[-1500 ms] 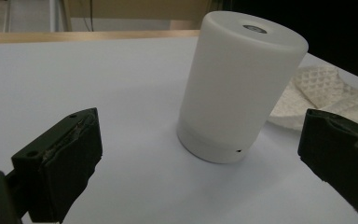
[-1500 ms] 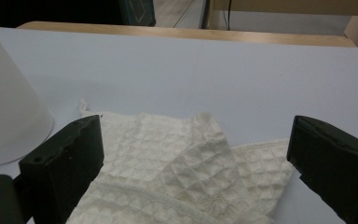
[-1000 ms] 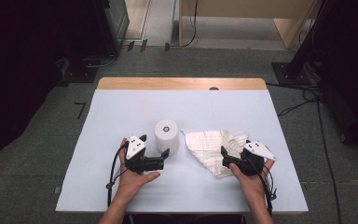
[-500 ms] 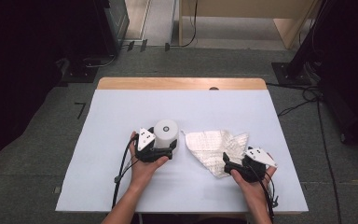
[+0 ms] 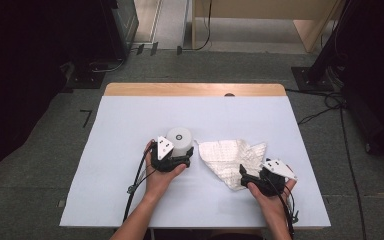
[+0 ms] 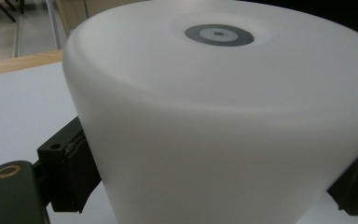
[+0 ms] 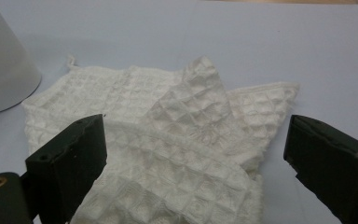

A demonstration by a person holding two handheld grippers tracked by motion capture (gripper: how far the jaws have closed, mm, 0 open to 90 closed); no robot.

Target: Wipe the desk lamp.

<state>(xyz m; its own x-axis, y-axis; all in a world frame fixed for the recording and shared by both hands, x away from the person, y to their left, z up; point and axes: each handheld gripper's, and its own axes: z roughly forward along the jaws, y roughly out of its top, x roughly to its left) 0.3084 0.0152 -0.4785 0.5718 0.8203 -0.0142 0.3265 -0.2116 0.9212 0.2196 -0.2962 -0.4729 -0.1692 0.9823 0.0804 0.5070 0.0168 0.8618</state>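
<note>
A white, lamp-like tapered cylinder (image 5: 179, 139) with a grey ring on top stands upright near the table's middle. My left gripper (image 5: 180, 157) is open, its jaws straddling the cylinder's base; in the left gripper view the cylinder (image 6: 223, 116) sits between the two pads (image 6: 72, 172), and the left pad is at its wall. A crumpled white waffle-weave cloth (image 5: 232, 155) lies to the right of the cylinder. My right gripper (image 5: 247, 175) is open at the cloth's near edge, with the cloth (image 7: 186, 140) lying between and beyond its jaws.
The white tabletop (image 5: 130, 125) has a wooden strip (image 5: 195, 89) along its far edge. Cables and dark equipment stand on the floor beyond and to both sides. The cylinder's base (image 7: 0, 60) shows at the left of the right gripper view.
My left gripper has moved forward and right until its jaws flank the cylinder. The right gripper has stayed at the cloth's near edge, shifting only slightly.
</note>
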